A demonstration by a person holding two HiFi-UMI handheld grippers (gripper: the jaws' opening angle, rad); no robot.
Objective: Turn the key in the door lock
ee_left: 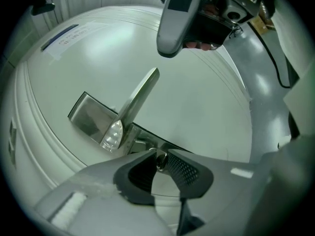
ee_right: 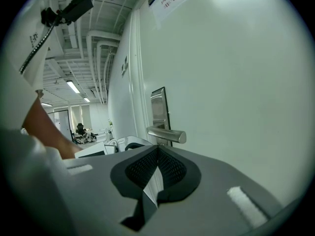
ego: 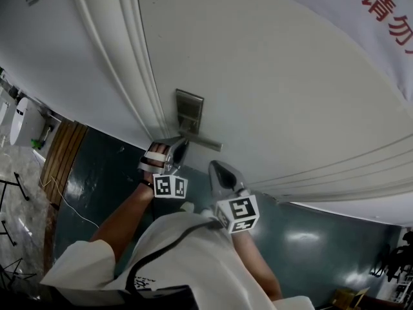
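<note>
A steel lock plate (ego: 189,111) with a lever handle (ego: 205,141) sits on the white door (ego: 290,95). My left gripper (ego: 178,148) is up against the plate just below the handle. In the left gripper view its pads close on a small metal key (ee_left: 159,161) that sticks out of the lock under the handle (ee_left: 140,98). My right gripper (ego: 221,171) hangs a little to the right, away from the door, its pads (ee_right: 158,157) shut together with nothing between them. The handle (ee_right: 167,134) and part of the left gripper (ee_right: 123,143) show ahead of it.
The door frame moulding (ego: 122,63) runs left of the lock. A banner with red characters (ego: 371,8) hangs on the door's upper right. Below are a dark green floor (ego: 103,173), a wooden strip (ego: 64,152) and a thin cable (ego: 71,205).
</note>
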